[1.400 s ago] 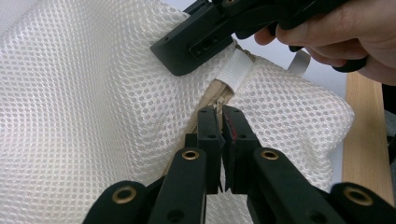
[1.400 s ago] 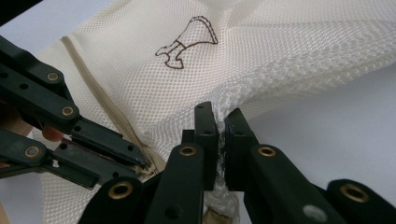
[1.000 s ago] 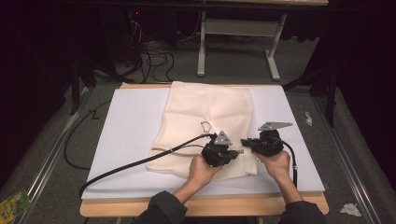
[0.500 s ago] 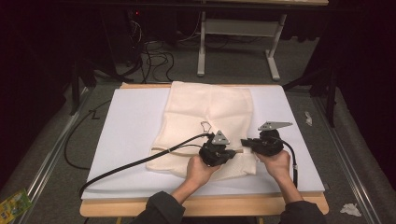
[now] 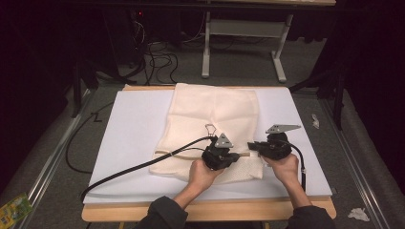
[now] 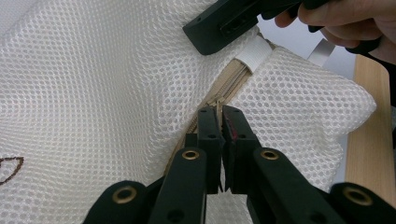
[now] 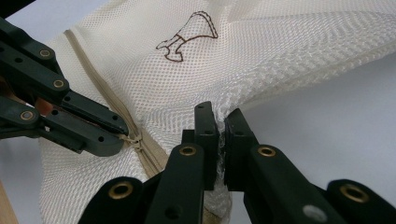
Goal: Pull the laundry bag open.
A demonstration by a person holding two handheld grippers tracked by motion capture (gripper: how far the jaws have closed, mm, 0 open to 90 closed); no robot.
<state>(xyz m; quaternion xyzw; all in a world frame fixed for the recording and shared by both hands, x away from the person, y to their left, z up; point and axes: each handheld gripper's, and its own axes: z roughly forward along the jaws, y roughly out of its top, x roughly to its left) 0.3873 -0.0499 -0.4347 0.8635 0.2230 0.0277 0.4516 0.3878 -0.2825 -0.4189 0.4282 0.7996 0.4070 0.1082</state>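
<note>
At the mesh laundry bag's [image 5: 212,129] zipper [image 6: 224,88], left claw [image 6: 222,126] clamps the pull; right claw [image 7: 221,126] clamps mesh. Slide the pull steadily, keeping mesh taut.

Light falls from above onto the white rectangular table sheet [image 5: 129,138], which is the brightest area in the high view; the floor and room beyond that sheet sink into near black. The high view is soft and slightly grainy. Faint shadows lie just beside the cream mesh fabric bag [image 5: 215,114] on the sheet. In the 2 gripper views the bag's weave [image 6: 93,84] is evenly lit and sharp, while the black jaws nearest the lens blur slightly. No glare shows.
</note>
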